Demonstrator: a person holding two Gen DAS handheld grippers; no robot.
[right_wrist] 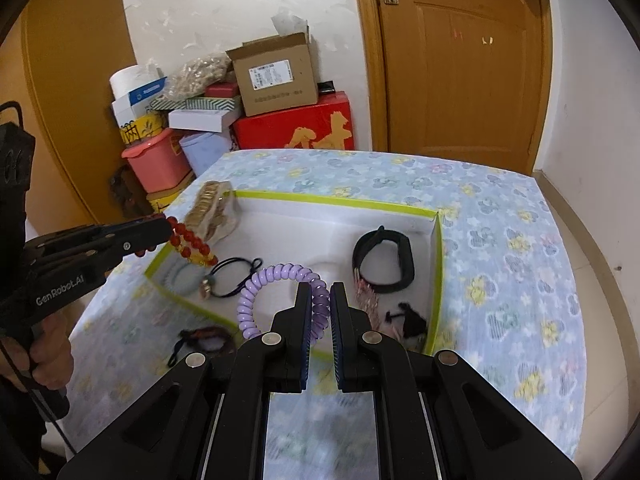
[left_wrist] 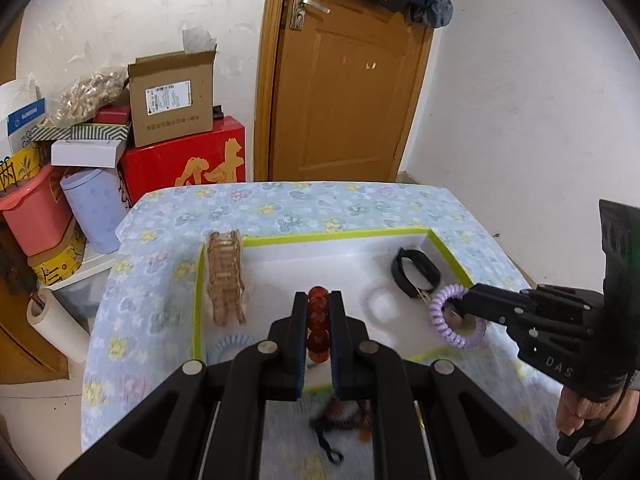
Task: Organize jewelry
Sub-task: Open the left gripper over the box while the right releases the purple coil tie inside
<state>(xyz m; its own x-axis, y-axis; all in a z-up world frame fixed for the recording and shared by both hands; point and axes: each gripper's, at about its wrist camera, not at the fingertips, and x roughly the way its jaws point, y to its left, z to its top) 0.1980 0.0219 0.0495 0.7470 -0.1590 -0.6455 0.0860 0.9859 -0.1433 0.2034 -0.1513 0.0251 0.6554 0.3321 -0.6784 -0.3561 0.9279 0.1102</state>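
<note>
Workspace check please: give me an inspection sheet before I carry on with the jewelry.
Surface: table under a floral cloth; white tray edged in green tape on it.
Job's things: red bead bracelet in the left gripper; purple coil band in the right gripper; black wristband and wooden bracelet in the tray.
Clutter: a dark corded piece on the cloth outside the tray.
Grippers: both shut on their items.
Cables: thin black cord at the left hand.
Surroundings: stacked boxes, wooden door.
</note>
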